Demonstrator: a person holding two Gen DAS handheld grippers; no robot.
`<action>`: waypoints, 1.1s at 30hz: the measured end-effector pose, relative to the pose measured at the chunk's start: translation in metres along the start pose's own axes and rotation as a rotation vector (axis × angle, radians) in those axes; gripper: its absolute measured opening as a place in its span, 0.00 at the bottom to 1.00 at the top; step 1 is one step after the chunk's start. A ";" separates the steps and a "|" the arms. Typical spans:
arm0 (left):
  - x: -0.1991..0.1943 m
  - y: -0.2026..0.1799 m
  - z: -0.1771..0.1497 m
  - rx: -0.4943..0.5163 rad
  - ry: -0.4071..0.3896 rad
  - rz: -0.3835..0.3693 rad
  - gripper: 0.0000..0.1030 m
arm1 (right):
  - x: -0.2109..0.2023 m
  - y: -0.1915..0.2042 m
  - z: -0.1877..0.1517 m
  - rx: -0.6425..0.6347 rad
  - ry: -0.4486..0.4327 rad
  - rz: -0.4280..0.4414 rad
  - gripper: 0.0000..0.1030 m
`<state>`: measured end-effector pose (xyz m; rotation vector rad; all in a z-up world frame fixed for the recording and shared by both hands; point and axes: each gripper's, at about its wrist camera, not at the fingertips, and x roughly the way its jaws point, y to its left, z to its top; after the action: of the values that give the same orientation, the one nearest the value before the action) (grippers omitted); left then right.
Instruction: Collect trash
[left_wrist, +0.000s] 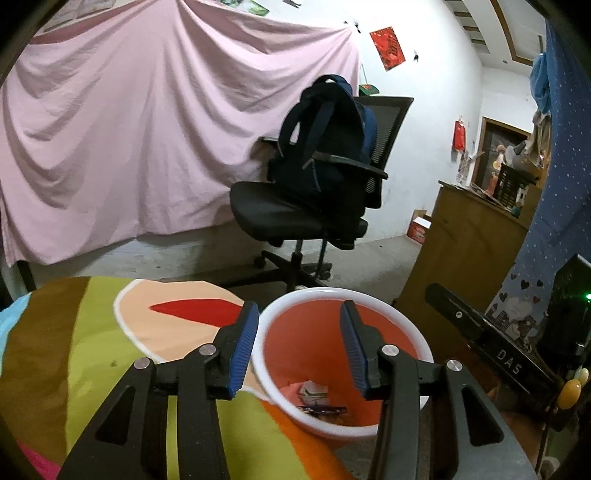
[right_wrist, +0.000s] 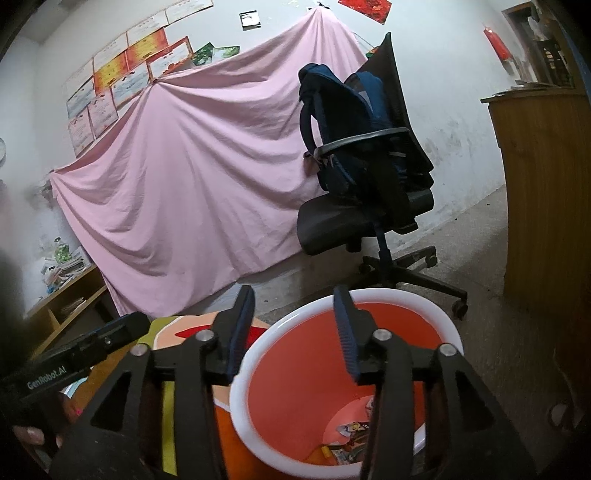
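Two grippers hover over the orange bin (left_wrist: 343, 362), both with jaws apart and nothing between the pads. The left gripper (left_wrist: 299, 347) stands moderately open above the near side of the white rim, its left finger over the colourful cloth (left_wrist: 92, 350) beside the bin. The right gripper (right_wrist: 295, 332) is spread wider, its fingers straddling the rim from the other side. Neither touches the bin, as far as the views show.

The trash (left_wrist: 314, 397) lies at the bottom of the bin: a few crumpled wrappers and scraps (right_wrist: 351, 439). So the drop-off step looks finished for now; both grippers are empty above the container.

The next move probably calls for drawing the grippers back from the bin and seeking another piece of litter. None shows on the cloth or on the floor (left_wrist: 376, 251) near the office chair (left_wrist: 303, 214), so the search may need a turn elsewhere.
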<state>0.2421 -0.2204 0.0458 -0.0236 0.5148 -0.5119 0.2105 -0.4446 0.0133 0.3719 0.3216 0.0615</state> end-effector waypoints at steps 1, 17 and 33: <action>-0.006 0.003 -0.001 -0.006 -0.005 0.007 0.41 | -0.001 0.003 0.000 -0.006 -0.002 -0.001 0.80; -0.092 0.043 -0.019 -0.079 -0.102 0.138 0.66 | -0.037 0.052 -0.007 -0.101 -0.073 -0.004 1.00; -0.158 0.062 -0.048 -0.099 -0.192 0.239 0.96 | -0.078 0.101 -0.023 -0.166 -0.128 0.033 1.00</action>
<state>0.1298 -0.0861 0.0680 -0.1039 0.3485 -0.2471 0.1290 -0.3515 0.0532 0.2155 0.1821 0.0960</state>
